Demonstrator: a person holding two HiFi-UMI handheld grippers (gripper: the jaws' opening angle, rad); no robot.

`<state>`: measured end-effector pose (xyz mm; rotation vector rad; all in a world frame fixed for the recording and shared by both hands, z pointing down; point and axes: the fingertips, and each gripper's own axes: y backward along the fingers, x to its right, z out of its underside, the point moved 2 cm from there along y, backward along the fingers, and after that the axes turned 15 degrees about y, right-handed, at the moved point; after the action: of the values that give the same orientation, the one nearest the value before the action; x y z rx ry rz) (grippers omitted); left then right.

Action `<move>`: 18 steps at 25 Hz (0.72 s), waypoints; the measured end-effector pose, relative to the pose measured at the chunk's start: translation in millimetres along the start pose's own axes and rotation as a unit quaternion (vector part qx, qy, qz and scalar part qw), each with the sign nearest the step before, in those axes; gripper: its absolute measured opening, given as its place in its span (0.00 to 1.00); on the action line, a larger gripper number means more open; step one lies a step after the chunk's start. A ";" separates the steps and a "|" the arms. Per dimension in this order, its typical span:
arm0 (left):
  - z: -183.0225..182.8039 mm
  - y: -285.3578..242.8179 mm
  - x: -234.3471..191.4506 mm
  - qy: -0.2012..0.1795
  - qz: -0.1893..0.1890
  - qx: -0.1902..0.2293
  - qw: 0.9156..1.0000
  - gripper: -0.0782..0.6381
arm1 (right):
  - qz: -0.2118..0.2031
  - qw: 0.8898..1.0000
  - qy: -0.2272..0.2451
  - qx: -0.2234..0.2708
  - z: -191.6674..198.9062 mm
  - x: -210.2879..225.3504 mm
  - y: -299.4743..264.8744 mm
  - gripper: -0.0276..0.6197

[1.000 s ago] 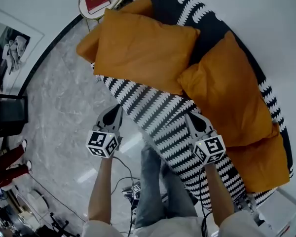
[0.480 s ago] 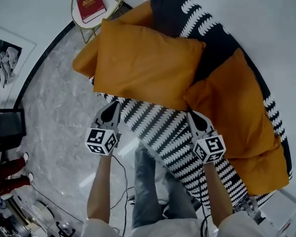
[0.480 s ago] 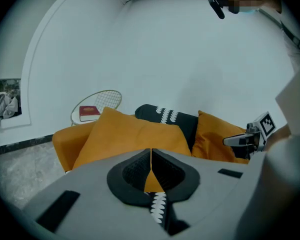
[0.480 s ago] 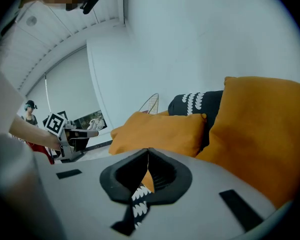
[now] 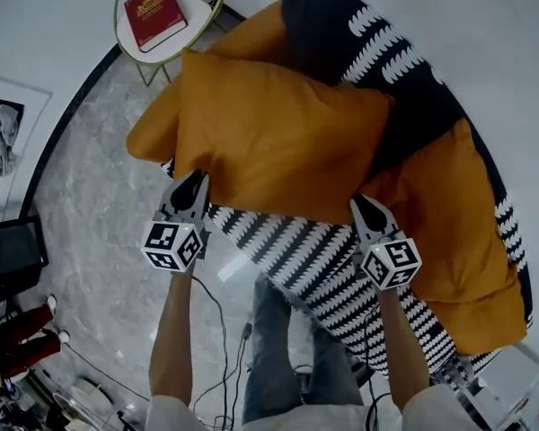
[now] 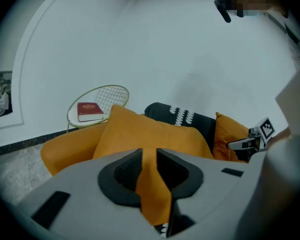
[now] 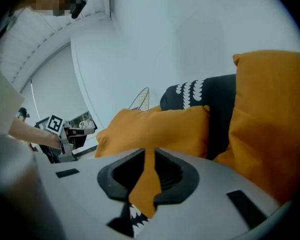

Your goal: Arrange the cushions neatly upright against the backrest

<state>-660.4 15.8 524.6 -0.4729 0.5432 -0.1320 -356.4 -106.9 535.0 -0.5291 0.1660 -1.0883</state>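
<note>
A large orange cushion (image 5: 278,142) lies tilted across the black-and-white patterned sofa (image 5: 287,241), its top toward the dark backrest (image 5: 404,61). A second orange cushion (image 5: 153,128) sticks out behind it on the left. A third cushion (image 5: 458,214) leans on the backrest to the right. My left gripper (image 5: 194,183) is shut, its tip at the big cushion's lower left corner. My right gripper (image 5: 360,204) is shut at the lower right corner. In both gripper views (image 6: 149,159) (image 7: 149,159) orange cloth shows in the slit between the jaws; no grip on it is visible.
A round wire side table (image 5: 193,7) carries a red book (image 5: 153,12) at the sofa's left end. Grey marble floor (image 5: 99,205) lies to the left. Cables (image 5: 225,330) trail by the person's legs. A black screen (image 5: 13,250) stands at the far left.
Both grippers have moved forward to the big cushion, from over the seat's front edge to its two lower corners. Their jaws look unchanged.
</note>
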 end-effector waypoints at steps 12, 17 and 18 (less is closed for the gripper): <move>-57.8 -89.3 -68.2 -0.016 -0.020 -0.071 0.997 0.66 | 0.087 0.987 -0.124 -0.056 9.8 89.6 -72.2 0.76; -56.3 -99.4 -70.6 -0.004 -0.006 -0.118 0.993 0.67 | 0.093 0.980 -0.147 -0.096 11.0 86.4 -80.1 0.84; -54.0 -98.3 -70.2 0.001 -0.003 -0.123 0.992 0.67 | 0.086 0.979 -0.151 -0.106 11.6 84.3 -79.8 0.84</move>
<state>-748.3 -75.6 562.5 -0.7149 0.5635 -0.0712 -376.5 -205.3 594.5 -0.8485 0.0604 -0.8139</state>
